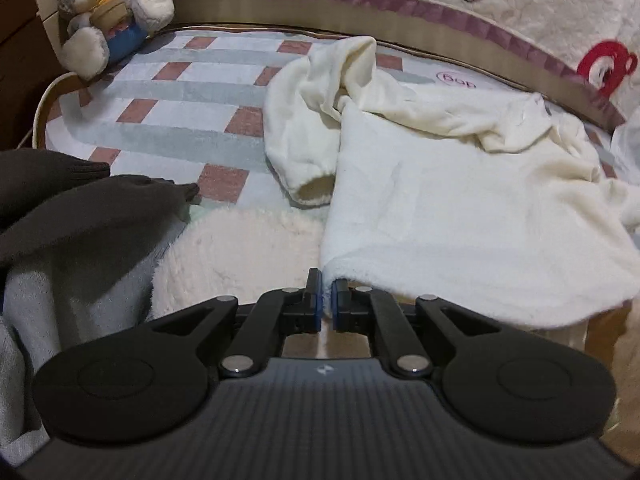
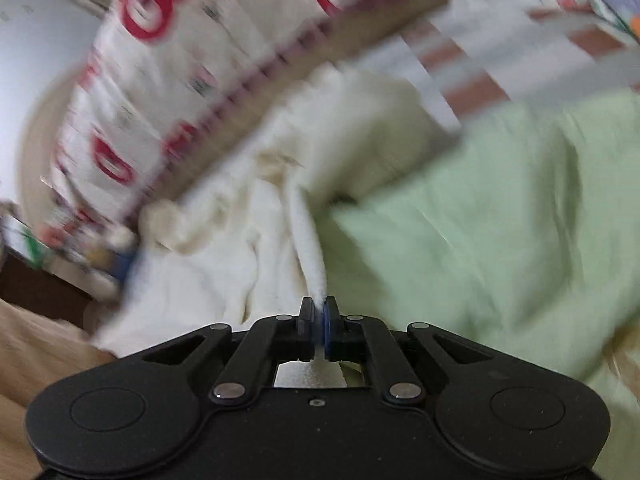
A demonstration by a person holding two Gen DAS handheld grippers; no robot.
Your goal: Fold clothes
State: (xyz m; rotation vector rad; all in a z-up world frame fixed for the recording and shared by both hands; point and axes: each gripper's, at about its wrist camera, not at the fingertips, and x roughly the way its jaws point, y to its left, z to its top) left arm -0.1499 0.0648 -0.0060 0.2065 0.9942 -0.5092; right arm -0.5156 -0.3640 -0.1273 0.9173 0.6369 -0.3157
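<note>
A cream fleece garment (image 1: 460,208) lies spread on the checked bed sheet (image 1: 180,92), one sleeve (image 1: 304,132) folded over at its left side. My left gripper (image 1: 326,294) sits at the garment's near left corner, its jaws nearly together with the hem pinched between the blue pads. The right wrist view is blurred. There, my right gripper (image 2: 319,308) is shut on a raised ridge of the same cream garment (image 2: 224,280), which runs up and away from the fingers.
A plush rabbit (image 1: 108,12) sits at the far left corner. A dark garment (image 1: 80,208) over grey cloth (image 1: 60,288) lies left, with a fluffy white piece (image 1: 240,256) beside it. A quilted bumper (image 1: 520,8) lines the far edge. Pale green cloth (image 2: 500,220) lies to the right.
</note>
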